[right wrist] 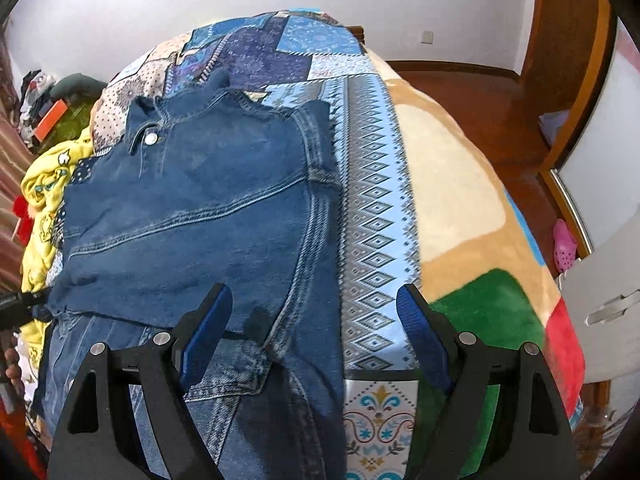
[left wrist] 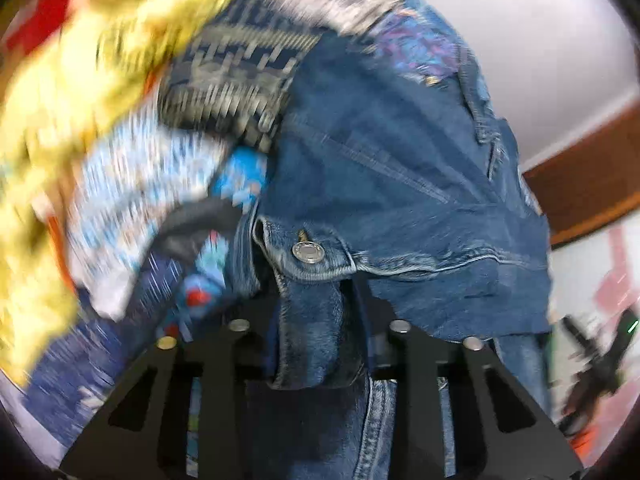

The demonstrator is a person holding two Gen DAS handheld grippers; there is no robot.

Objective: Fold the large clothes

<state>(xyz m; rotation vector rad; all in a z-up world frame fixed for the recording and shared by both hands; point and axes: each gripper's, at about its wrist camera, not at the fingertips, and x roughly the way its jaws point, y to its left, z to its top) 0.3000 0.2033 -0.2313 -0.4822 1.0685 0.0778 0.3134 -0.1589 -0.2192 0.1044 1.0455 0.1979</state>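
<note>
The left gripper (left wrist: 316, 340) pinches a thick cuff of the stiff, seam-stitched dark blue denim jacket (right wrist: 192, 216); the right gripper (right wrist: 316, 320) hovers spread above it on the patchwork quilt (right wrist: 372, 208).

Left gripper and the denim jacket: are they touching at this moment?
Touching. The left wrist view shows the left gripper with its jaws closed on a bunched fold of the denim jacket, the cloth pinched between them below the metal button.
</note>
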